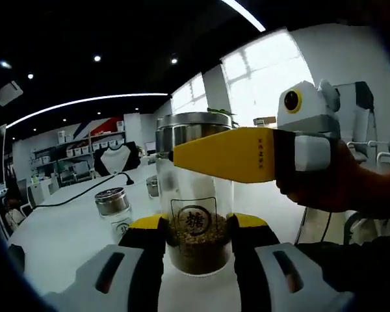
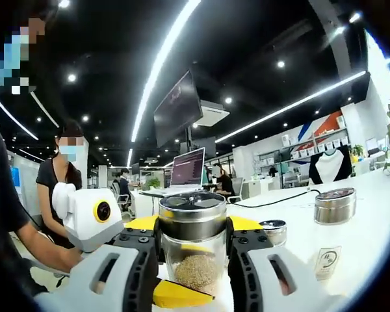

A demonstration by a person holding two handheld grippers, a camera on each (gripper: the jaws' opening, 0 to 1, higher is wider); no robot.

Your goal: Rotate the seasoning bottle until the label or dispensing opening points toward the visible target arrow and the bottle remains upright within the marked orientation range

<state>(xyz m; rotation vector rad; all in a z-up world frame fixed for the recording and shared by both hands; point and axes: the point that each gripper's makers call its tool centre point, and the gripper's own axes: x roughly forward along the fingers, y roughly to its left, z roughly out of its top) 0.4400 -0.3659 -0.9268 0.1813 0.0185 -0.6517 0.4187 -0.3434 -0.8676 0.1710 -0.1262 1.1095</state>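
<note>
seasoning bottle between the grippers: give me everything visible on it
The seasoning bottle is a tall clear glass jar with a brushed metal lid, standing upright on the white table. Brown granules fill about its lower third. A printed label with a round emblem in a frame faces the left gripper view. The left gripper brackets its base, jaws on either side; the right gripper brackets its upper part just under the lid. Whether the pads actually press the glass cannot be told.

The long white table carries an upright clear glass seasoning jar with a metal lid, a shorter metal-lidded glass jar near it, and a black cable trailing across the surface.
</note>
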